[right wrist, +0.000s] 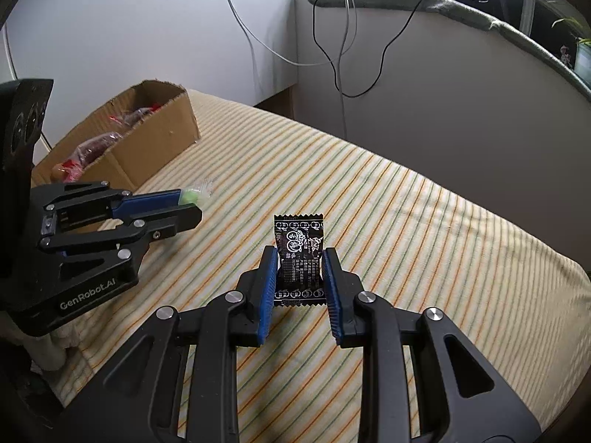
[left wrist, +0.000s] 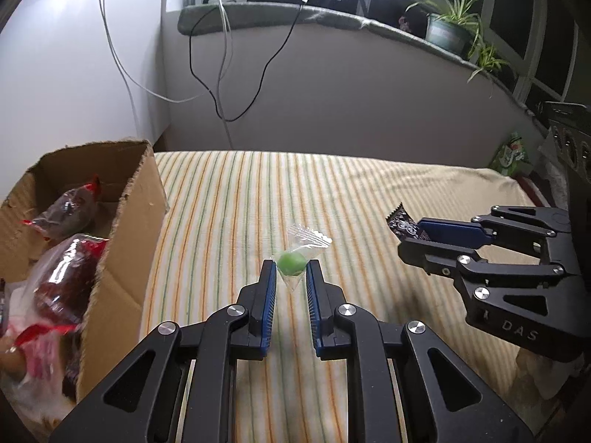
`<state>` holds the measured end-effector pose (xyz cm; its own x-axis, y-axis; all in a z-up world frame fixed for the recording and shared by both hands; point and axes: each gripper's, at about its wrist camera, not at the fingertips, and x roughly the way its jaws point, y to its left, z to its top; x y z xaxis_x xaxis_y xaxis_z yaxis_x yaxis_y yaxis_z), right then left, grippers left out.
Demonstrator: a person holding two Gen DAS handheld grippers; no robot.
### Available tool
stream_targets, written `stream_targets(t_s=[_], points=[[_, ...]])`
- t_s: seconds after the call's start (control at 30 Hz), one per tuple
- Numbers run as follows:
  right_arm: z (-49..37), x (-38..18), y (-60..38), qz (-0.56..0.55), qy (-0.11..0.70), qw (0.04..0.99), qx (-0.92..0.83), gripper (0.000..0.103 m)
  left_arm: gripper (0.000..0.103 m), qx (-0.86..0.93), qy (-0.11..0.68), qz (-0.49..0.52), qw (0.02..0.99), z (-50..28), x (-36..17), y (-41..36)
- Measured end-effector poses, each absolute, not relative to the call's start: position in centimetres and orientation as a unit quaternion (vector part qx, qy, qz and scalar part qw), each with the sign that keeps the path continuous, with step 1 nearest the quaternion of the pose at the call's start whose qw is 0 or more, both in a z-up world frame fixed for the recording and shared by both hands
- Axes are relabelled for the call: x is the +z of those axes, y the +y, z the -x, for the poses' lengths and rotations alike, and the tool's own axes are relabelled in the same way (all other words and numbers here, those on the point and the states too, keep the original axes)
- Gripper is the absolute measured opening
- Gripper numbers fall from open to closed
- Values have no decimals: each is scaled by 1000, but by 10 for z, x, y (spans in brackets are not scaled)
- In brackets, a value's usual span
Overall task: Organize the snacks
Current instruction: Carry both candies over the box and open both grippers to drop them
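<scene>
We are holding one snack in each gripper. The left gripper (left wrist: 291, 271) is clamping its blue pads on a green candy (left wrist: 291, 263) in a clear wrapper, the twisted wrapper end sticking out past the fingertips. The right gripper (right wrist: 300, 260) is pinching a black sachet (right wrist: 298, 254) with white print by its two side edges, the packet standing between the pads with its crimped top above them. Both snacks are sitting above the striped cloth (right wrist: 406, 221); whether either is touching it we cannot tell.

Off to the left, at the edge of the cloth, the open cardboard box (left wrist: 125, 229) is already holding several red-wrapped snacks (left wrist: 62, 280). The surface around the grippers is showing no other loose snack.

We are judging this as the pick step done and the carry about to begin. The next move is asking us to take both pieces over the torn box wall without brushing it, and to release over the inside, one hand at a time so the grippers are not crowding each other.
</scene>
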<state>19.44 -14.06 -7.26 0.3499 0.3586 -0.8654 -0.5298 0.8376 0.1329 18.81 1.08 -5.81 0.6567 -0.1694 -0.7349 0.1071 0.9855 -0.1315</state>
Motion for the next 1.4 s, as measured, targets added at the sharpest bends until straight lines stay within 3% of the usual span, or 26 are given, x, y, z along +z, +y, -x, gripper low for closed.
stream_targets(t_s=[0.67,1.4], points=[[-148,6,-91,97,440,833,320,26,15,-47,327,48,943,-100,0,57],[-138,22,20,104,416,814,391,26,15,35,307,65,949,-64,9,144]])
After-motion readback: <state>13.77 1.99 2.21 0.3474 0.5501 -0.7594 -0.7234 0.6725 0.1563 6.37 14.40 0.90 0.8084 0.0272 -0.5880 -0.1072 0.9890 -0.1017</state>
